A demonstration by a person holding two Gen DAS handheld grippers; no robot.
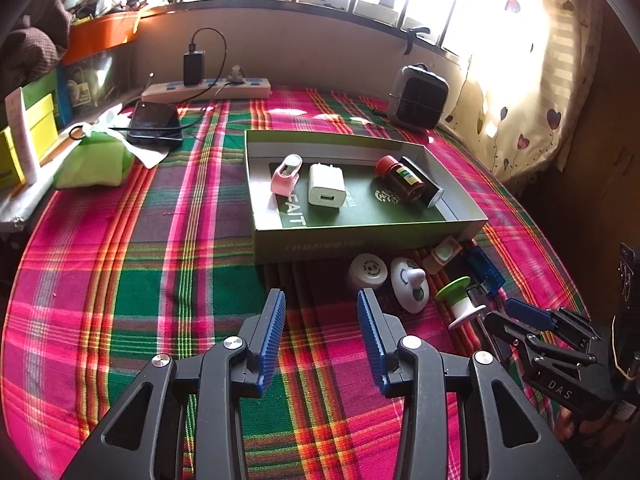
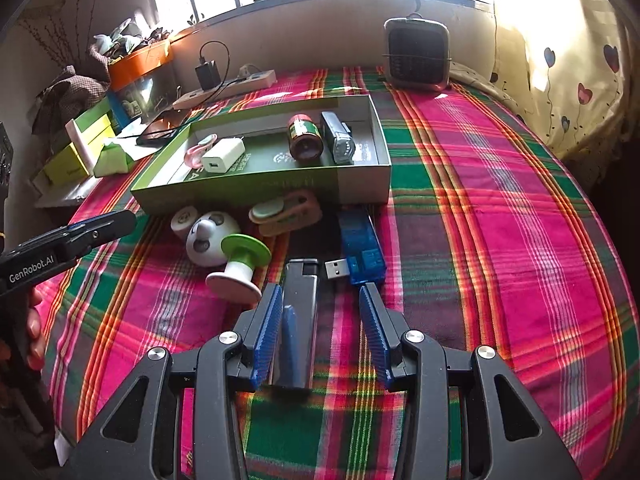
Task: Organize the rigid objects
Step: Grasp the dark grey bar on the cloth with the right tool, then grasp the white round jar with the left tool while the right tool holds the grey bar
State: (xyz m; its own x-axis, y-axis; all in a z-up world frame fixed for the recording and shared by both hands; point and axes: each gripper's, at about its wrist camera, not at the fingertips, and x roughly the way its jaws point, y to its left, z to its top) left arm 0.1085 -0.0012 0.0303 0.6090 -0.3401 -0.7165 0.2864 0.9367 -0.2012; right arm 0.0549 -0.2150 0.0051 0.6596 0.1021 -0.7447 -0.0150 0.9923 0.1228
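Sorting the loose items into the green box [image 2: 224, 200] is where we stand, with four pieces already inside: a pink clip [image 1: 285, 174], a white charger [image 1: 326, 190], a red-capped bottle [image 1: 400, 180] and a small dark device [image 2: 338, 136] at its right end. Several things still lie on the plaid cloth [image 2: 500, 200] in front of the box: a white round cap [image 1: 368, 272], a panda-faced piece [image 2: 208, 240], a green-topped spool [image 2: 240, 268], a beige clip [image 2: 286, 214], a blue USB stick [image 2: 360, 248] and a silver lighter [image 2: 302, 300]. Our right tool [image 2: 318, 320] is released, its jaws apart with the lighter lying between them, closer to the left pad; we see no pad pressing on it. Our left tool [image 1: 322, 332] is likewise released and grasps nothing, hanging over bare cloth just short of the white cap. We judge the step in hand to be the pick of the lighter. The next move calls for us to centre the right jaws across the lighter's narrow body, settle low enough to catch it, clench, then lift it over the near wall of the box and into the free space in the middle.
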